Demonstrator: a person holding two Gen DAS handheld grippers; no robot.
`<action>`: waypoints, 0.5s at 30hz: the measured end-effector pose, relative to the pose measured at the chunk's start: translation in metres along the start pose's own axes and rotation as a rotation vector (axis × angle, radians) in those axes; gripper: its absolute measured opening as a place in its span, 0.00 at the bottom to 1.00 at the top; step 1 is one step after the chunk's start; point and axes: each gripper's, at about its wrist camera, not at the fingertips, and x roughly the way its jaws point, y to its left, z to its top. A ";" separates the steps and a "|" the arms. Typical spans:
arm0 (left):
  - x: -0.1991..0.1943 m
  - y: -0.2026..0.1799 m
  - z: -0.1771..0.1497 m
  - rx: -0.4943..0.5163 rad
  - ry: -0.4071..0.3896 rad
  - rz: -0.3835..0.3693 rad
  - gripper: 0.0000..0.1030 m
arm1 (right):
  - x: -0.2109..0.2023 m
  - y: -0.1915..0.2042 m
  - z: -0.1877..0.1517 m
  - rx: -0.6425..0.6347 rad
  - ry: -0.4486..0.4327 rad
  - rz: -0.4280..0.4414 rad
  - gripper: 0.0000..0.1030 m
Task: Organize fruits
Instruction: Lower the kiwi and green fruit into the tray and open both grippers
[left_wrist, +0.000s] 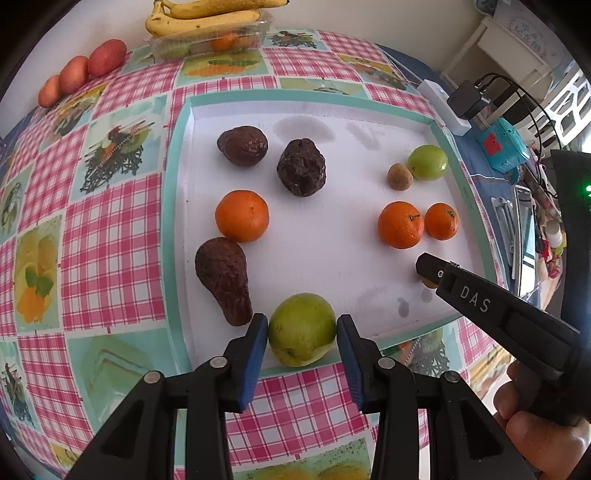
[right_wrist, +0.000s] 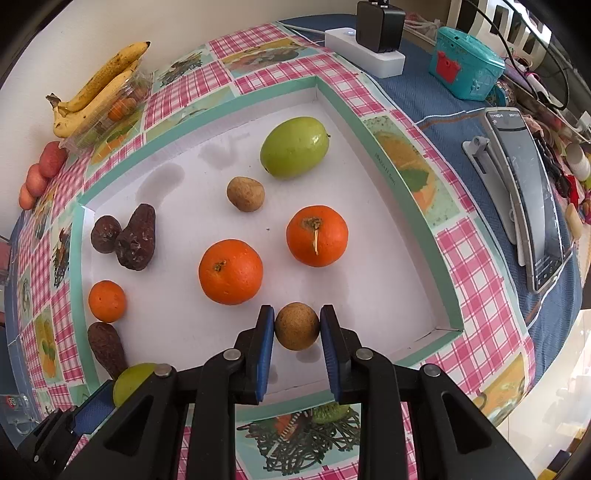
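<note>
A white tray (left_wrist: 332, 251) with a teal rim (right_wrist: 413, 229) holds the fruit. At its near edge my left gripper (left_wrist: 301, 332) is shut on a green fruit (left_wrist: 301, 328), which also shows in the right wrist view as a green fruit (right_wrist: 133, 378) beside the left gripper (right_wrist: 99, 402). My right gripper (right_wrist: 297, 328) is shut on a small brown round fruit (right_wrist: 296, 326) near the tray's front right corner. In the tray lie three oranges (right_wrist: 231, 271), dark wrinkled fruits (left_wrist: 221, 278), another green fruit (right_wrist: 294, 147) and a second brown fruit (right_wrist: 245, 194).
Bananas (left_wrist: 203, 20) lie on a clear plastic box (left_wrist: 210, 42) by the wall, with three red fruits (left_wrist: 107, 57) to its left. Right of the checked cloth are a power strip (right_wrist: 365, 51), a teal box (right_wrist: 465, 68) and a phone on a stand (right_wrist: 528, 195).
</note>
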 end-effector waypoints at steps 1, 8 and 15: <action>0.001 0.000 0.000 -0.002 0.001 0.000 0.41 | 0.001 0.000 0.000 0.001 0.001 0.001 0.26; 0.005 0.004 0.001 -0.030 0.021 -0.012 0.42 | 0.002 0.001 -0.001 0.001 0.005 0.001 0.26; 0.001 0.007 0.002 -0.031 0.017 0.008 0.43 | 0.001 -0.001 -0.001 0.008 0.003 0.004 0.26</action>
